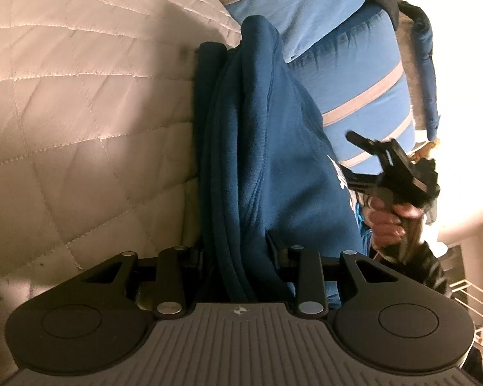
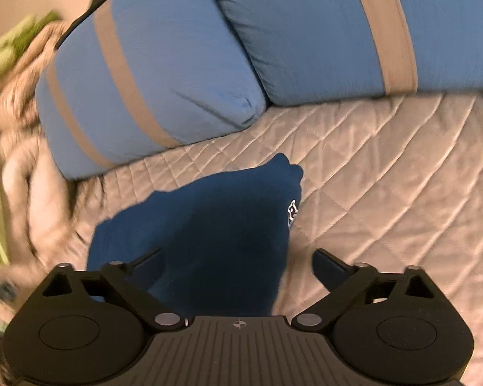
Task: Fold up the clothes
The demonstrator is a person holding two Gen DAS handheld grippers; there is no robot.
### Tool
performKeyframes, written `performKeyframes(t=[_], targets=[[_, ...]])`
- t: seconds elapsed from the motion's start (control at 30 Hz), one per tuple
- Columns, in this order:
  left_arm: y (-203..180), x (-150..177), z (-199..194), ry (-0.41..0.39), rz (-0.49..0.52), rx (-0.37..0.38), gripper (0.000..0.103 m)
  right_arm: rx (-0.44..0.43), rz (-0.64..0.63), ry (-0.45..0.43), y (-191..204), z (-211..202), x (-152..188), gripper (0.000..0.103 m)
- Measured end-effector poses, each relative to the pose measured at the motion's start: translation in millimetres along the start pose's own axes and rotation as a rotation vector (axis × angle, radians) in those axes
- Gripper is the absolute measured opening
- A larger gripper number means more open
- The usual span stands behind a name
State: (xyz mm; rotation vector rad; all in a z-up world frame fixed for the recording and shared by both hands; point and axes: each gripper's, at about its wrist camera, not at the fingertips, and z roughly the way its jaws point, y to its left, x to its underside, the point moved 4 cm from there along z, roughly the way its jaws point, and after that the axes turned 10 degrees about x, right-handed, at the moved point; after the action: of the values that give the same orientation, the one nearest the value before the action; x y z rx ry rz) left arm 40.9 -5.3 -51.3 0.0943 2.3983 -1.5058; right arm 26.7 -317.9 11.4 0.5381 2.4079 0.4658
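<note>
A dark blue garment (image 1: pixel 257 160) with a white print hangs bunched between the fingers of my left gripper (image 1: pixel 238 51), which is shut on its folded layers above the quilted bed. The left finger (image 1: pixel 209 96) shows beside the cloth; the right finger is mostly hidden by it. My right gripper (image 1: pixel 364 157) shows at the right, open, in a hand. In the right wrist view the right gripper (image 2: pixel 238 257) is open, its short fingers apart, with the garment (image 2: pixel 209 231) hanging in front and between them, not clamped.
A beige quilted bedspread (image 2: pixel 386 193) covers the bed. Two blue pillows with grey stripes (image 2: pixel 164 74) lie at the head. A tan fluffy blanket and green cloth (image 2: pixel 13 103) lie at the left. A white rack (image 1: pixel 473 302) stands at far right.
</note>
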Motion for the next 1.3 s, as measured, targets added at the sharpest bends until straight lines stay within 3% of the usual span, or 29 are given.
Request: performKeyframes(t=[0.37,0.47,0.73,0.9,1.1,1.3], targets=[[0,2,0,-0.011,0.013,-0.001,0.035,-0.236,0.272,0.111,-28,80,4,0.083],[1,3,0,-0.015,0.015,0.001,0.035,-0.244,0.296,0.101,-28,84,3,0.061],[-6,5,-3,-0.036,0.015,-0.029,0.032,-0.227,0.260,0.088,-20,82,1,0.032],[-33,3,-12,-0.066,0.063,-0.083,0.025,-0.201,0.160,0.025,0,52,-14,0.026],[-77,9,-20,-0.086,0.120,-0.047,0.024,-0.212,0.077,-0.046,22,-8,-35,0.025],[-109,23,-15,-0.069,0.129,0.001,0.024,-0.184,0.025,-0.073,15,-59,-42,0.025]])
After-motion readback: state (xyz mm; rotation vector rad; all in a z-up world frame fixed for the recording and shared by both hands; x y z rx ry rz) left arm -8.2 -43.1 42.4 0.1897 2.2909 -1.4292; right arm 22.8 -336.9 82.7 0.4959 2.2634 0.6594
